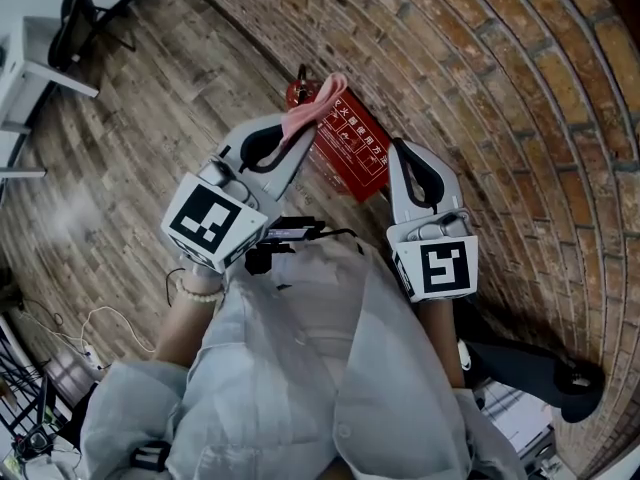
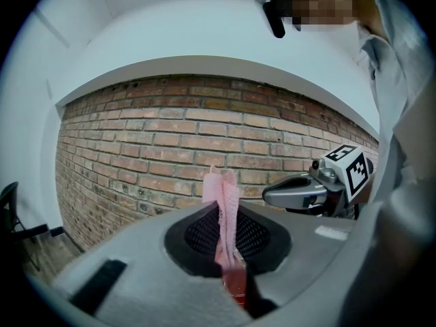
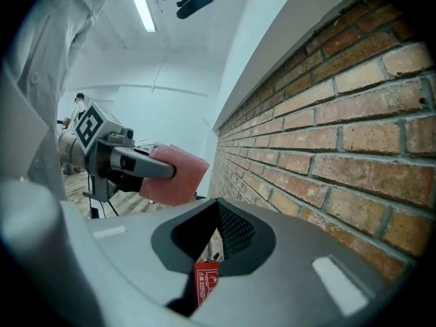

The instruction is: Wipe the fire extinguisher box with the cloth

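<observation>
Pale shirt [image 1: 330, 368] fills the bottom of the head view. Beyond it, the left gripper [image 1: 300, 118] has its fingers pinched on the pink cloth [image 1: 312, 108]. The red box [image 1: 350, 148] sits on the floor [image 1: 150, 138] against the brick wall [image 1: 480, 88], and the cloth is held at its upper corner. The right gripper [image 1: 395, 148] hovers beside the box with its fingers together on nothing.

Wiping looks barely begun. No view settles whether the cloth touches the box, and most of the face seems left to do.

Both grippers cover part of the box, and its print is too small to read. A red, rounded thing behind the cloth is hard to identify.
</observation>
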`<state>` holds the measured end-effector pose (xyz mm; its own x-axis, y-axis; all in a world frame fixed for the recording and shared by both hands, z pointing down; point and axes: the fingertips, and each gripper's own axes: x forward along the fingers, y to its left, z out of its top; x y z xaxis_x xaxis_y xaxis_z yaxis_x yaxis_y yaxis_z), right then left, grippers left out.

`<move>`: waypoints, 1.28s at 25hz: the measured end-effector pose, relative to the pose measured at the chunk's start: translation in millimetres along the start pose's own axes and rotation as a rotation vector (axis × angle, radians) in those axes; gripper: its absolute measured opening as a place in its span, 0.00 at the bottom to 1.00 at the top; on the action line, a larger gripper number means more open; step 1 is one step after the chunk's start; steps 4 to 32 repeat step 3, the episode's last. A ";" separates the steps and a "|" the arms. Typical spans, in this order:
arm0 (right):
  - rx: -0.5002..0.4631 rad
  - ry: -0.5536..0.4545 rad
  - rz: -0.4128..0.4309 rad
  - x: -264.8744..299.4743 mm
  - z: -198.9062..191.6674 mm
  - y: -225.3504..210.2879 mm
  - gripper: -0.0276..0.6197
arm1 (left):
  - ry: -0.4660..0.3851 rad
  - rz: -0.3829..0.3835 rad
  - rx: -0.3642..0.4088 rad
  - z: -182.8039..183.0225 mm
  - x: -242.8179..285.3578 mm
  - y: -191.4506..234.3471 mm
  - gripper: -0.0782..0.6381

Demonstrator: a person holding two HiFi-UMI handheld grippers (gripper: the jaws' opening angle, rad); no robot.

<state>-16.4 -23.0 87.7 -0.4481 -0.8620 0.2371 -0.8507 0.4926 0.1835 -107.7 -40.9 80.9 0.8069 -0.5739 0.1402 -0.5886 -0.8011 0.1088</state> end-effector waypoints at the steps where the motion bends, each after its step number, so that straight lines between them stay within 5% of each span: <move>1: 0.001 0.001 0.000 0.0 -0.2 0.1 0.05 | 0.000 0.001 -0.003 0.3 0.2 -0.1 0.12; 32: 0.001 0.003 0.000 -0.2 -0.2 0.2 0.05 | 0.000 0.002 -0.006 0.6 0.6 -0.3 0.12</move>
